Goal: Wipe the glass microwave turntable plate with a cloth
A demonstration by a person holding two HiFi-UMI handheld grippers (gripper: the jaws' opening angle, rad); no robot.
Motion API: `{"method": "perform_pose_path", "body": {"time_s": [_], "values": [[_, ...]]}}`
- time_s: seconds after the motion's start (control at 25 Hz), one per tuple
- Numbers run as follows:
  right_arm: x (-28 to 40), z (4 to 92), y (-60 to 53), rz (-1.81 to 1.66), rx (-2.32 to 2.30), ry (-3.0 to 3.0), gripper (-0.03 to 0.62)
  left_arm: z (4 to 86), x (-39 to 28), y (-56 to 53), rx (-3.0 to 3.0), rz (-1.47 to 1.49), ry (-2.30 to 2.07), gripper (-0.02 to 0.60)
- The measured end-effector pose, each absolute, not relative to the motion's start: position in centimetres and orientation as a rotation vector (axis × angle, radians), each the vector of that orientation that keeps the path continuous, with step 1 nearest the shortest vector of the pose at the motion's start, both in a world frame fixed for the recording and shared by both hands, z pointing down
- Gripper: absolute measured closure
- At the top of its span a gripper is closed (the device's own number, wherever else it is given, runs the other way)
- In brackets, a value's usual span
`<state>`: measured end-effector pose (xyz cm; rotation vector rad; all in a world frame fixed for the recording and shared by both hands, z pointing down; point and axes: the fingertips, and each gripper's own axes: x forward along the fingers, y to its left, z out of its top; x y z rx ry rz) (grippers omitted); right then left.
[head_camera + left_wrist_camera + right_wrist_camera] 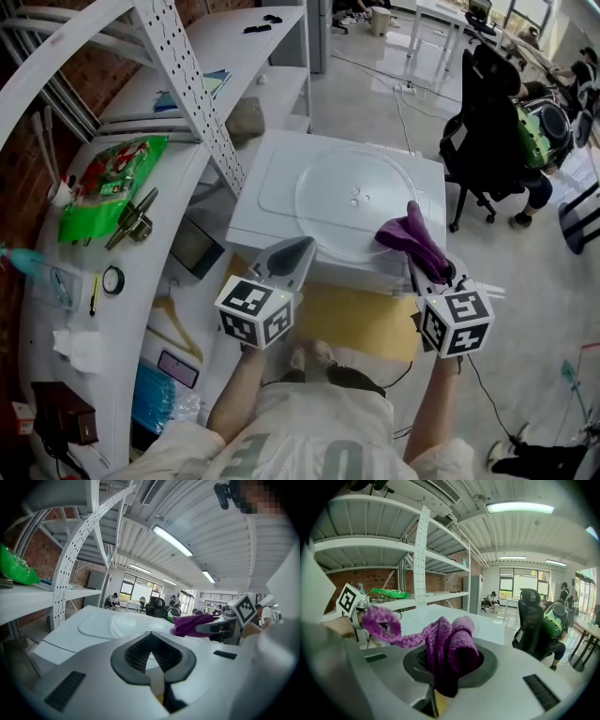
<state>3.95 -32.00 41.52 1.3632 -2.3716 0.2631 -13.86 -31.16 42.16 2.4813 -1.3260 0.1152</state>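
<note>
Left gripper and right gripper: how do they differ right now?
The left gripper has its fingers closed on nothing; the right gripper is clamped on a purple cloth. The left gripper sits over the microwave near edge, short of the glass plate; the right gripper's cloth overlaps the plate's near rim in the head view. Both carry marker cubes and point toward the plate.

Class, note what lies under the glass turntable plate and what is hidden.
The glass plate lies flat on the white microwave, whose top shows through the clear glass. The purple cloth hides the near right rim and what is beneath.
</note>
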Motion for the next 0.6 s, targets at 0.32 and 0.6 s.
{"method": "perform_pose_path", "body": {"time_s": [0.32, 0.6], "values": [[-3.5, 40.9, -28.4, 0.213, 1.229, -2.428, 0.528, 40.2, -17.2, -29.9, 2.523, 0.080, -1.335, 0.580], [-9.0, 40.5, -30.5, 0.148, 1.107, -2.451, 0.528, 40.0, -19.3, -29.5, 2.520, 0.069, -1.353, 0.580]]}}
